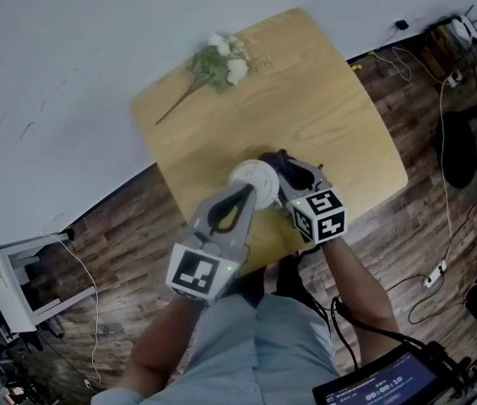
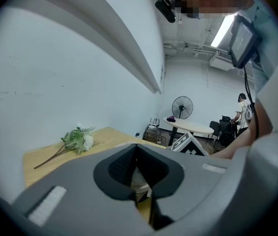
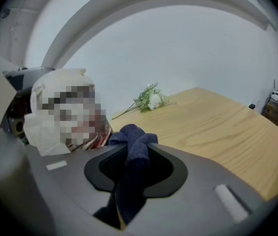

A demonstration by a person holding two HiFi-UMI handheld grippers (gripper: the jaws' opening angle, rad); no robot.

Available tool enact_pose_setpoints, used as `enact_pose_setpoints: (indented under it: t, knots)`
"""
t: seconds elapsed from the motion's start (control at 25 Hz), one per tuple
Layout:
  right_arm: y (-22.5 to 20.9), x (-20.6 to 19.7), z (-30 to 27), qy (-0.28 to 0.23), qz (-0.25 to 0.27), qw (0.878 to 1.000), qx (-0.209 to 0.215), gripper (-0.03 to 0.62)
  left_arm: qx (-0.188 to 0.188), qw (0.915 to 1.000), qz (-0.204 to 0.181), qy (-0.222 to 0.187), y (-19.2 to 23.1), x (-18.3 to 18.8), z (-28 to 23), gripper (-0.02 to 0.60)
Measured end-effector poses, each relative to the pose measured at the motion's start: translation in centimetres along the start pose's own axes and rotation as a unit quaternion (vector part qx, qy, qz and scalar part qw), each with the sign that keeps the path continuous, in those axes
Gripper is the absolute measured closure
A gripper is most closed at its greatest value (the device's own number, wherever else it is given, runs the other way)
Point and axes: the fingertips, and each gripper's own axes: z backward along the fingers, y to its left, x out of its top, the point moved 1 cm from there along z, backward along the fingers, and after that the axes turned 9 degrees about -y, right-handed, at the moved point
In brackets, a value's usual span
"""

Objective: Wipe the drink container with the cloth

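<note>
**Two tongs working on one cup**

Right tongs (image 3: 138, 149) are pinching shut on a dark blue cloth (image 3: 129, 132). Its bunched end is bulging past the tips and sitting just beside the drink container (image 3: 55, 87). Left tongs (image 2: 136, 150) are gripping the container, with the jaws drawn nearly together on its white side. The white-lidded container is standing upright between both tongs, close to the near edge of the tabletop (image 1: 331, 116). White flowers (image 1: 219, 64) are lying well apart, toward the far corner by the wall.
</note>
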Motion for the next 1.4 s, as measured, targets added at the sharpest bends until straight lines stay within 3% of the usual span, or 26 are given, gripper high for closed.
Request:
enact_pose_setpoints:
  t: [0.44, 0.76, 1.4]
  knots:
    - [2.2, 6.0, 3.0, -0.088, -0.044, 0.994, 0.054, 0.500, 0.000, 0.9999, -0.013, 0.000, 0.0, -0.2, 0.2, 0.570]
    - [2.7, 8.7, 4.6, -0.124, -0.049, 0.989, 0.068, 0.500, 0.004, 0.9999, -0.016, 0.000, -0.3, -0.1, 0.3, 0.570]
    - [2.5, 7.7, 3.7, -0.103, -0.001, 0.993, 0.057, 0.500, 0.003, 0.9998, -0.020, 0.001, -0.1, 0.1, 0.1, 0.570]
